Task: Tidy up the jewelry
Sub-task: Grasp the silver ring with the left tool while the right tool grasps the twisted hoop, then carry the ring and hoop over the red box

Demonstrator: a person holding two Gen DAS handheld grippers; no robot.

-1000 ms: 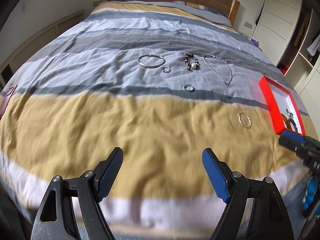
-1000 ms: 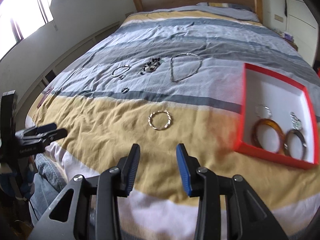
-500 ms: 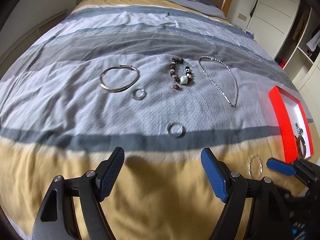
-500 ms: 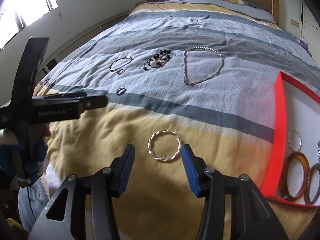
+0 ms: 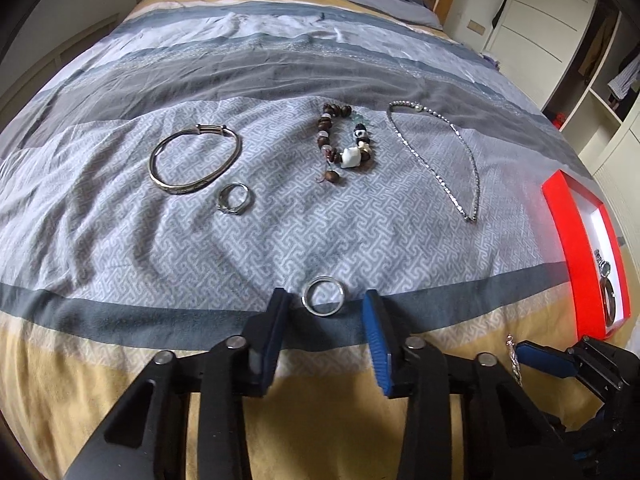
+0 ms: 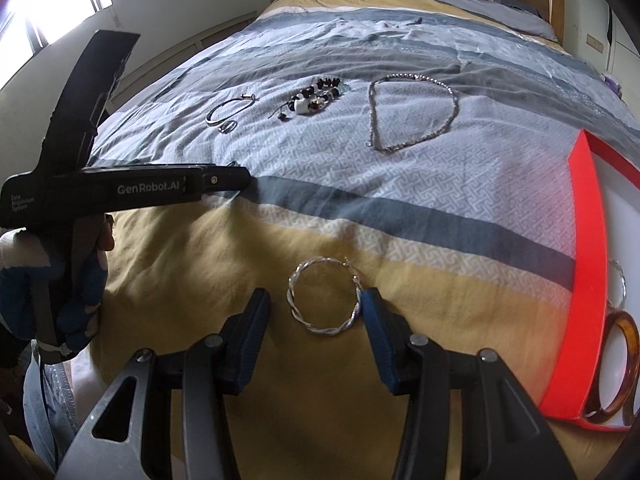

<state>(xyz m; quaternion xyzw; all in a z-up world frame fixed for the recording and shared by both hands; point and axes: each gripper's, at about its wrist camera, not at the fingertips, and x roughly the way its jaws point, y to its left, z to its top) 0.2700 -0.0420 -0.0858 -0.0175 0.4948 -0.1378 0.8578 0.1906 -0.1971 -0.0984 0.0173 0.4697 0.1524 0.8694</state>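
We've got the left gripper (image 5: 325, 305) low over the bedspread (image 5: 280, 236), its jaws just drawn in and now bracketing a plain silver ring (image 5: 323, 295) on the dark grey stripe, with daylight on both sides, so nothing is clamped yet. Over on the other side, our right gripper (image 6: 315, 307) straddles the twisted silver hoop (image 6: 325, 295) on the yellow band; the right pad sits just at the hoop's edge, the left pad stands clear, so we call that one parted and unclamped too. Moving outward, plenty is left: a silver bangle (image 5: 196, 159), a small patterned ring (image 5: 235, 199) just beside it, a brown-and-white beaded bracelet (image 5: 346, 142) and a silver chain necklace (image 5: 438, 156) lie spread across the patterned grey stripe. The red-rimmed tray (image 6: 588, 264) at the right already holds an amber bangle (image 6: 614, 368) and a few other pieces we can't make out. So we judge it partly done, two picks in hand. Both rings look thin and flat on soft cloth, tricky to pinch.
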